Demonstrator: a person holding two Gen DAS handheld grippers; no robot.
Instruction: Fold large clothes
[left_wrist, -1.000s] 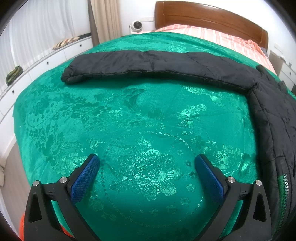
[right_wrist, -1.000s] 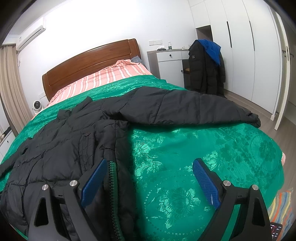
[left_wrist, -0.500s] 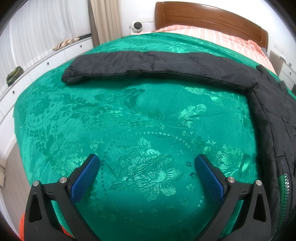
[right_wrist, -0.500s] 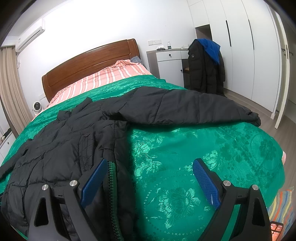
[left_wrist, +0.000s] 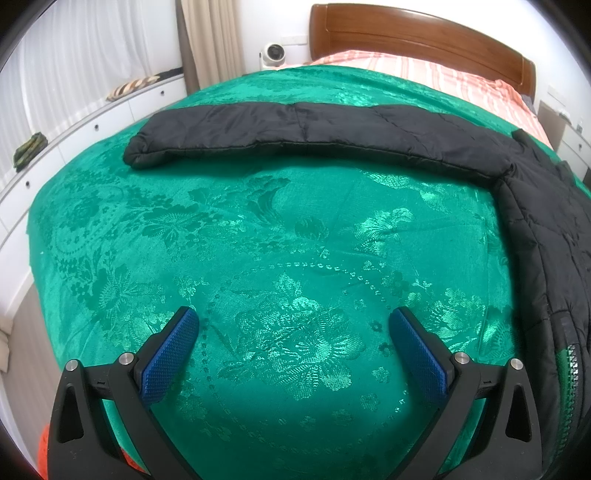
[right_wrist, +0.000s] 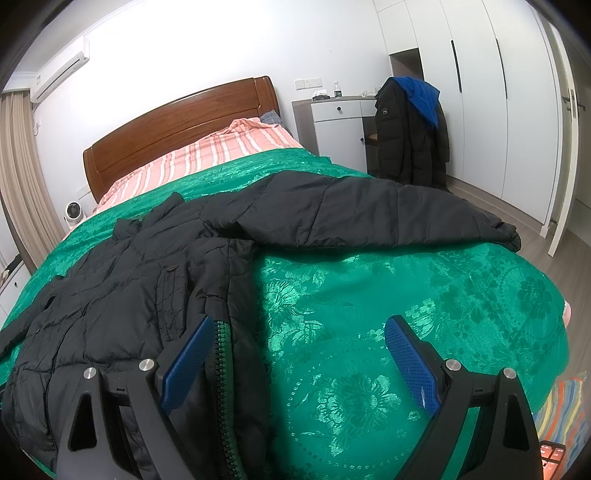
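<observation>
A black padded jacket (right_wrist: 140, 288) lies spread flat on the green bedspread (right_wrist: 406, 302), both sleeves stretched out sideways. One sleeve (left_wrist: 295, 129) runs across the left wrist view, its cuff at the left. The other sleeve (right_wrist: 388, 214) reaches toward the bed's right edge. My left gripper (left_wrist: 293, 325) hovers open over bare bedspread (left_wrist: 258, 240), the jacket's body (left_wrist: 546, 236) to its right. My right gripper (right_wrist: 299, 332) is open above the jacket's front edge, its left finger over the green-lined zipper (right_wrist: 221, 354). Nothing sits between either pair of pads.
A wooden headboard (right_wrist: 177, 122) and striped pink sheet (right_wrist: 221, 151) lie at the far end. Another dark coat with a blue hood (right_wrist: 410, 129) hangs by a white cabinet (right_wrist: 340, 125). White drawers (left_wrist: 74, 136) line the left wall. Wardrobes (right_wrist: 480, 92) stand right.
</observation>
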